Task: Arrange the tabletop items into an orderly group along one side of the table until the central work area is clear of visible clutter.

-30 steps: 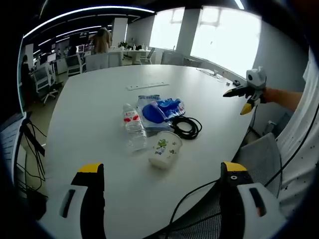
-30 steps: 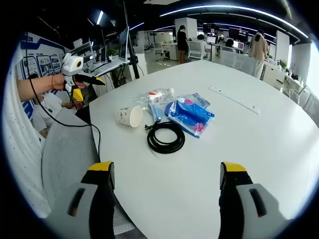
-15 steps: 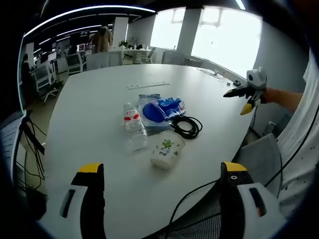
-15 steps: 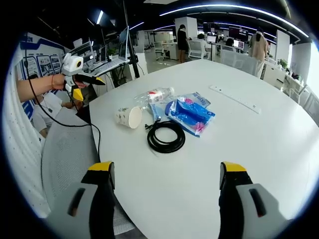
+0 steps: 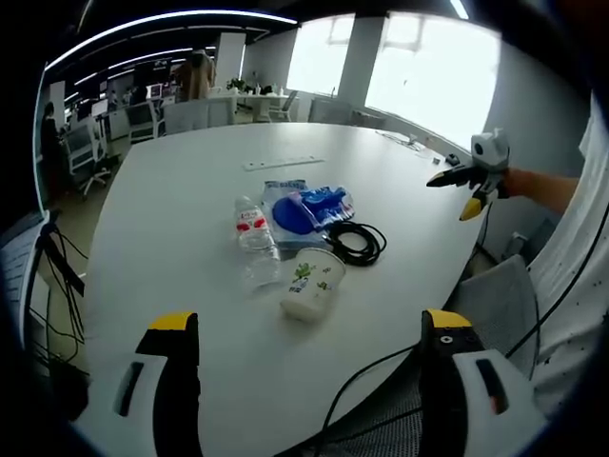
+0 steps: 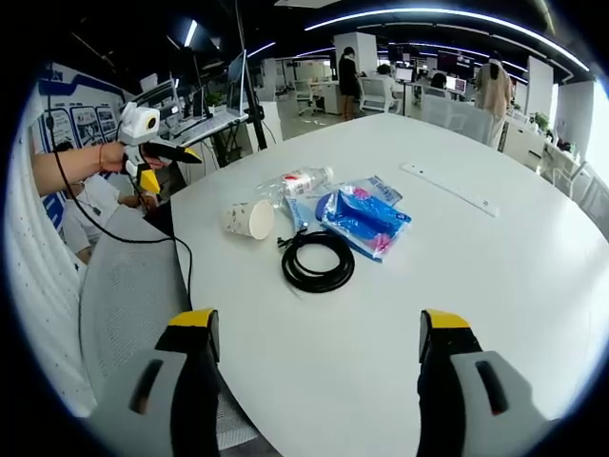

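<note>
Rolling a little across the white table (image 5: 171, 209), the paper cup (image 5: 309, 282) is now lying slightly nearer the left gripper (image 5: 309, 335) than a moment ago, while the other items are keeping their places. It is lying on its side; in the right gripper view its open mouth (image 6: 259, 220) is facing the camera and I cannot tell whether anything is inside. At 11 o'clock from the cup, the clear water bottle (image 5: 254, 239) is lying flat, looking nearly empty. At 12 o'clock the blue packet (image 5: 309, 209) is resting on a flat pouch, with the coiled black cable (image 5: 356, 242) just beside it at 1 o'clock. Both grippers are holding nothing, jaws spread wide, hovering off the table edge. The left gripper view is showing the right gripper (image 5: 463, 187) at 3 o'clock with bright windows behind; the right gripper view is showing the right gripper's own jaws (image 6: 314, 343), the left gripper (image 6: 164, 157) at 10 o'clock, and a white strip (image 6: 448, 188) far across the table.
</note>
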`<state>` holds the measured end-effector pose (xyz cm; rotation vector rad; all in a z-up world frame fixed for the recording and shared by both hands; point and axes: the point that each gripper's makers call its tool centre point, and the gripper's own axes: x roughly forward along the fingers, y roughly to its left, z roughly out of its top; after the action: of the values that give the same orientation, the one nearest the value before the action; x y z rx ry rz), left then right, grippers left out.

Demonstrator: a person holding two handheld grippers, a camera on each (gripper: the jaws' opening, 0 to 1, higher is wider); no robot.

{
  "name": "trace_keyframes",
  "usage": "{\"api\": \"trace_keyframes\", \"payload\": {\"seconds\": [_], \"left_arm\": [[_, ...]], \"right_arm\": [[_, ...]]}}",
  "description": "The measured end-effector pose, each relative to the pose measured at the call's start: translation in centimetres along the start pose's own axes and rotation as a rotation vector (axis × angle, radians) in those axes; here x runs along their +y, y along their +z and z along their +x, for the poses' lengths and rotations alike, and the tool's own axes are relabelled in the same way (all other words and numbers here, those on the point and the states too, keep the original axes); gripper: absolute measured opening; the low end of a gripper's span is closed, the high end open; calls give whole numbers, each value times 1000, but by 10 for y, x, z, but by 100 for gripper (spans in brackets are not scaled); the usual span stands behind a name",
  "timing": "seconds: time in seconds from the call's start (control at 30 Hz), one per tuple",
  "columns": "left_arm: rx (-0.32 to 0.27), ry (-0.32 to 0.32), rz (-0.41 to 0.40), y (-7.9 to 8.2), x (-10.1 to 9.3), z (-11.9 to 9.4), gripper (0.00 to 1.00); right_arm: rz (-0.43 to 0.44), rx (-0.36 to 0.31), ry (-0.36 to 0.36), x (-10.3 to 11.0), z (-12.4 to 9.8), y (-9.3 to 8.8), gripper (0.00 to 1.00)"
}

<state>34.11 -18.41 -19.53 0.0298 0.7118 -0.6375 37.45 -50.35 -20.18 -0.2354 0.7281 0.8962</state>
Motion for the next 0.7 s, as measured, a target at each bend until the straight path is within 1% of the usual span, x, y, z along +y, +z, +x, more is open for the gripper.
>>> {"api": "trace_keyframes", "payload": {"seconds": [0.33, 0.7], "left_arm": [[-3, 2, 5, 3, 1, -1, 100], [-10, 5, 18, 10, 4, 0, 100]], "right_arm": [[2, 0, -7, -2, -2, 0, 87], [3, -13, -13, -7, -2, 7, 86]]}}
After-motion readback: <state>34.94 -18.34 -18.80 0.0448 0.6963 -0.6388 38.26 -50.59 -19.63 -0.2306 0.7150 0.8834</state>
